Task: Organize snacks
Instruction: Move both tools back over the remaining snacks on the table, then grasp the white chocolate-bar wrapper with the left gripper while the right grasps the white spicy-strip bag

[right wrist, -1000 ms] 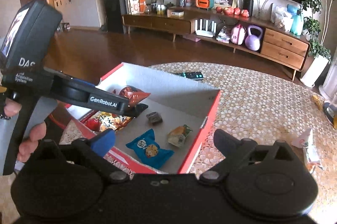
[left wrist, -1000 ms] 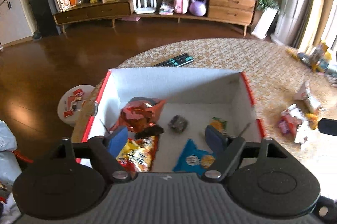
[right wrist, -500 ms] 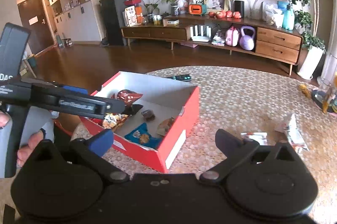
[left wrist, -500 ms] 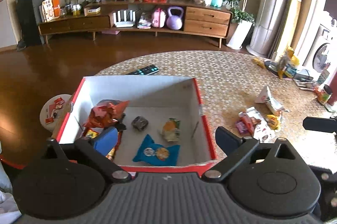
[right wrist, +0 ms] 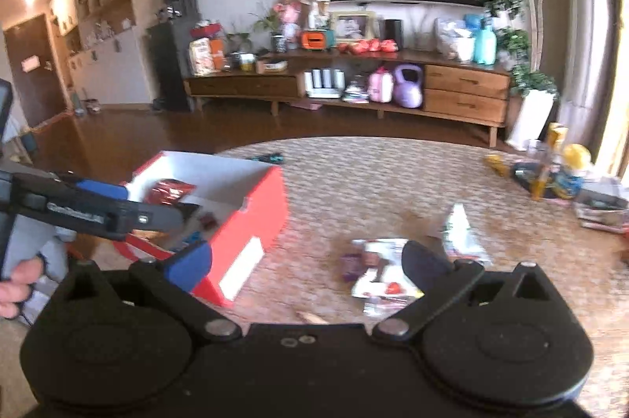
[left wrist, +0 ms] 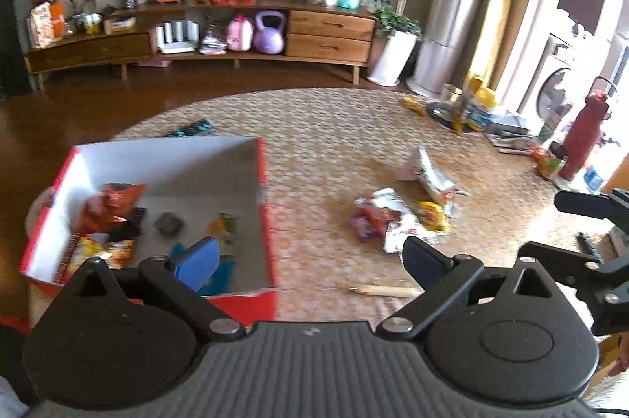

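Note:
A red cardboard box (left wrist: 267,221) with a white inside stands on the left of the round table and holds several snack packets, among them a red bag (left wrist: 108,206). The box also shows in the right wrist view (right wrist: 255,206). A loose pile of snack packets (left wrist: 397,215) lies on the table to its right, seen also in the right wrist view (right wrist: 381,268). My left gripper (left wrist: 310,257) is open and empty above the box's front right corner. My right gripper (right wrist: 306,261) is open and empty, between the box and the pile.
A remote control (left wrist: 190,129) lies beyond the box. A thin wooden stick (left wrist: 383,290) lies on the table in front. Bottles and clutter (left wrist: 477,111) and a red flask (left wrist: 585,135) stand at the table's right edge. A wooden sideboard (left wrist: 236,41) is behind.
Both grippers have swung to the right, away from the box and toward the loose packets. Both stay open and empty.

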Motion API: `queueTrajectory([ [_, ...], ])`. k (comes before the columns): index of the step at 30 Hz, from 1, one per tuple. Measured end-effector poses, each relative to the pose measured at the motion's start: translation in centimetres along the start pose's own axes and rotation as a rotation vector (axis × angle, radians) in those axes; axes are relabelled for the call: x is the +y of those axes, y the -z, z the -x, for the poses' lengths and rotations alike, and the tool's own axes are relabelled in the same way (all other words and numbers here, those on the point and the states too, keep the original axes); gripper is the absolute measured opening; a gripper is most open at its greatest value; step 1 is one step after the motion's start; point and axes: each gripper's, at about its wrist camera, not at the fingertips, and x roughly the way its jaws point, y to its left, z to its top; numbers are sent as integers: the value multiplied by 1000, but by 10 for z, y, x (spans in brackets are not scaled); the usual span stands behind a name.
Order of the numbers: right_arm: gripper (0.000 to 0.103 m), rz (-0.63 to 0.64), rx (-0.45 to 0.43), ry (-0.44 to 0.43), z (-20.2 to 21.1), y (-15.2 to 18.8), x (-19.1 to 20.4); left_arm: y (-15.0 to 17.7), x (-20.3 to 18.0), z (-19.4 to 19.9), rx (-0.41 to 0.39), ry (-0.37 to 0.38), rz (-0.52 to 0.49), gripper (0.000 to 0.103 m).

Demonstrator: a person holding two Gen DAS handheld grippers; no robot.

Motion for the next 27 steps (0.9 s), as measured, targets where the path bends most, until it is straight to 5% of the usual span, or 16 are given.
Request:
queueTrajectory([
  [14,103,-35,97,83,-14,26,-80,-12,-71,-64,37,-25,-41,100],
  [27,100,-36,140,159,-74,11,-143,-42,-105,-159,167,-77,49,100],
])
